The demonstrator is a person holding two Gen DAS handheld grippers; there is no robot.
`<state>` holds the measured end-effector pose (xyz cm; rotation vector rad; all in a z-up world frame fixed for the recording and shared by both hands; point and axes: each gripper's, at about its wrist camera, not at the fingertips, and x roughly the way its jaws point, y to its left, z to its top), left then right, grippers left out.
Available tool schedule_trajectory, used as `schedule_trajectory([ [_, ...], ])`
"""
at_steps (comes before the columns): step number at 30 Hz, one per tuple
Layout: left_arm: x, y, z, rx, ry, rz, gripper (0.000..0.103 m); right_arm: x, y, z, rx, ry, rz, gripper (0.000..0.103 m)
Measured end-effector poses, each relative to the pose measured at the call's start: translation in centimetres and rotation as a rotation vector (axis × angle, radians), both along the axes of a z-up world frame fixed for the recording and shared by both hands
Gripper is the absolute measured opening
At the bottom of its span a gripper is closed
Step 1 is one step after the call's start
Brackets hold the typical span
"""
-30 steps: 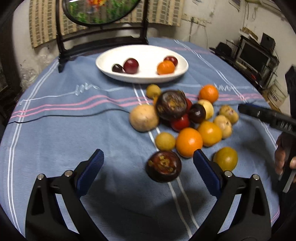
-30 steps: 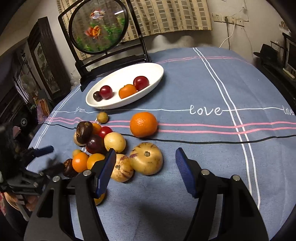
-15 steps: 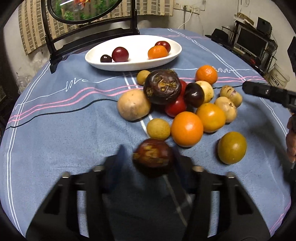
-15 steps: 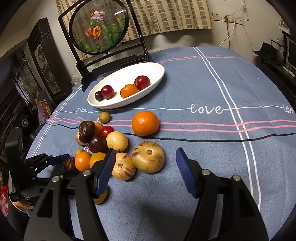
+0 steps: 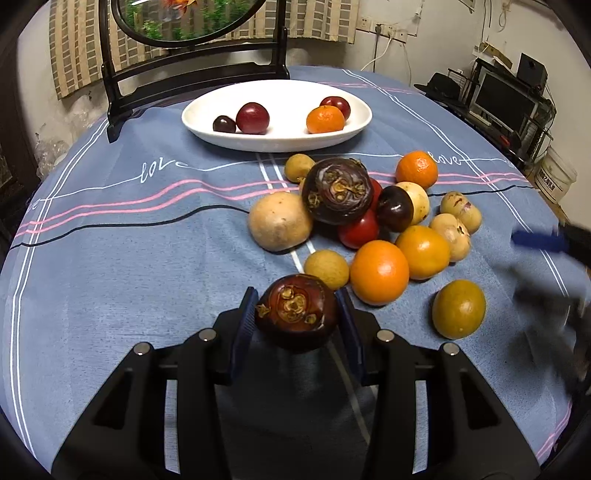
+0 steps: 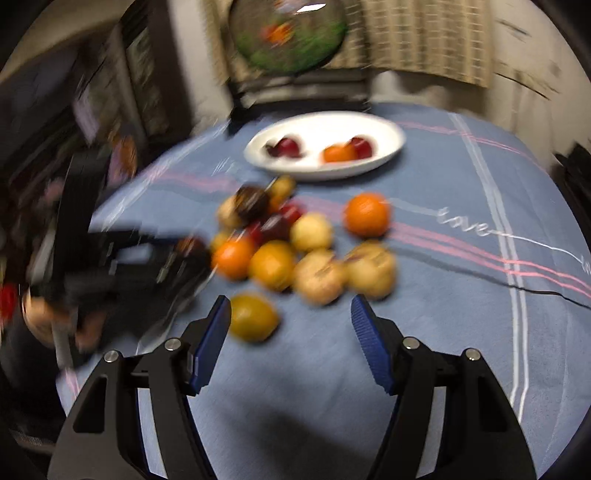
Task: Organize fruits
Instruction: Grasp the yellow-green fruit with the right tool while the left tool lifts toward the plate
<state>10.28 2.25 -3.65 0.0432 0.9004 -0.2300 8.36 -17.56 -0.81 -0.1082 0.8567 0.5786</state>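
My left gripper [image 5: 297, 314] is shut on a dark brown mangosteen [image 5: 296, 312] at the near edge of a fruit pile. The pile holds another dark mangosteen [image 5: 337, 190], oranges [image 5: 379, 272], a red tomato [image 5: 359, 230] and several yellowish fruits. A white oval plate [image 5: 277, 138] behind it holds two dark red plums, a small dark fruit and a mandarin [image 5: 325, 119]. My right gripper [image 6: 291, 325] is open and empty, its left finger beside a yellow-green fruit [image 6: 253, 317]. The right wrist view is motion-blurred.
The round table carries a blue cloth with pink stripes [image 5: 110, 206]. A round framed fish picture on a dark stand [image 5: 192, 22] stands behind the plate. The right gripper shows blurred at the right edge of the left wrist view [image 5: 543, 242]. Shelves with electronics stand at the far right.
My left gripper has closed around the near mangosteen. My right gripper has swung left towards the pile's near side, blurring its view.
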Motion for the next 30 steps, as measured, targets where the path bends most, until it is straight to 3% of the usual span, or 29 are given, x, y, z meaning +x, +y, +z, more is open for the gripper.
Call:
schedule_trajectory([
  [8,0.0,0.3,0.0,-0.004,0.002,0.011,0.044,0.3,4.5,-2.6,-0.125,0.058,0.017,0.068],
  [9,0.0,0.3,0.0,-0.002,0.001,0.012,0.044,0.7,4.7,-2.7,-0.126,0.061,0.011,0.065],
  [11,0.0,0.4,0.0,-0.002,0.003,0.013,0.044,1.2,5.2,-3.1,-0.127,0.075,0.005,0.046],
  [17,0.0,0.5,-0.1,-0.006,0.006,0.013,0.044,1.1,5.3,-3.4,-0.128,0.059,0.0,0.044],
  [22,0.1,0.6,0.2,-0.019,0.017,0.022,0.044,0.6,4.0,-2.2,-0.071,0.049,-0.008,0.044],
  [27,0.2,0.8,2.6,-0.055,-0.006,0.001,0.044,1.1,1.9,1.3,0.005,0.001,-0.026,0.044],
  [30,1.6,0.7,4.6,-0.035,-0.025,0.002,0.044,2.4,1.2,3.4,0.01,-0.04,-0.046,0.044],
])
